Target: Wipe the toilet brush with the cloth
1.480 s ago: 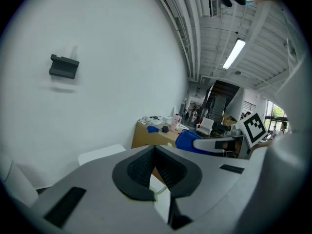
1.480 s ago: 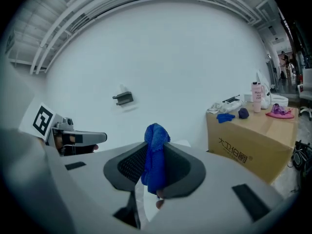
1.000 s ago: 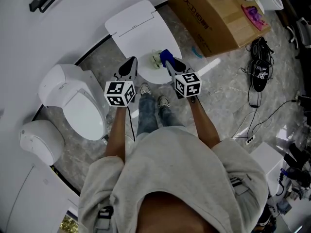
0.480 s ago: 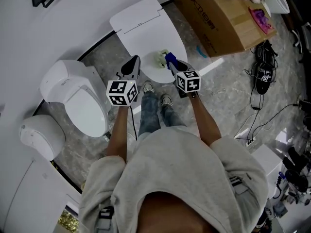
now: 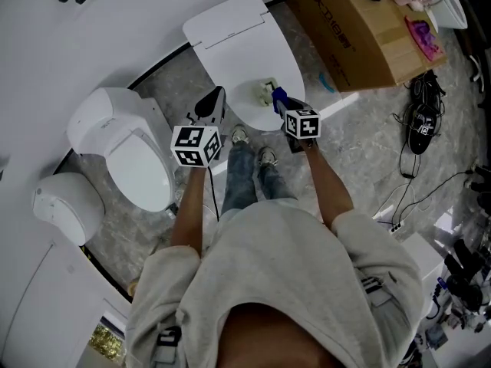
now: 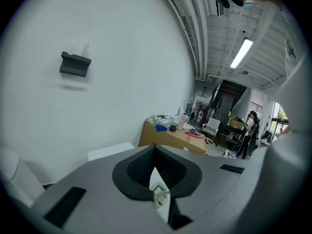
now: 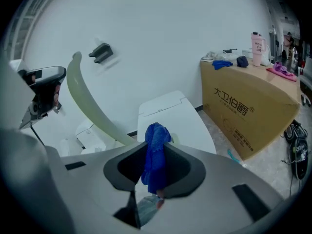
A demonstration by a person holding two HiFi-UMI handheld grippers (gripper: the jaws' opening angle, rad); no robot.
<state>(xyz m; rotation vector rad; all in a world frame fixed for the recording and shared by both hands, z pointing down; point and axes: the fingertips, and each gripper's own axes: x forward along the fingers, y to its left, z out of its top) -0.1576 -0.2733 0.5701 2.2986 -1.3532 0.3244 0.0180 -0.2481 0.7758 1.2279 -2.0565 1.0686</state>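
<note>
The pale green toilet brush has its head (image 5: 265, 91) over the front of a closed white toilet lid (image 5: 230, 41). My left gripper (image 5: 215, 96) is shut on the brush's handle. In the right gripper view the curved handle (image 7: 92, 106) runs up to the left gripper (image 7: 43, 89). The brush head (image 6: 158, 195) shows below the shut jaws of my left gripper (image 6: 155, 152) in the left gripper view. My right gripper (image 5: 278, 100) is shut on a blue cloth (image 7: 155, 155), just right of the brush head. The cloth (image 5: 278, 96) nearly touches the head.
A second toilet (image 5: 123, 140) and a third (image 5: 65, 205) stand at the left along the white wall. A cardboard box (image 5: 360, 29) with small items on top sits at the right. Black shoes (image 5: 420, 121) and cables lie on the grey floor. My feet (image 5: 249, 148) stand before the toilet.
Both grippers have moved a little forward over the toilet lid with the brush and cloth. The cloth has come closer to the brush head.
</note>
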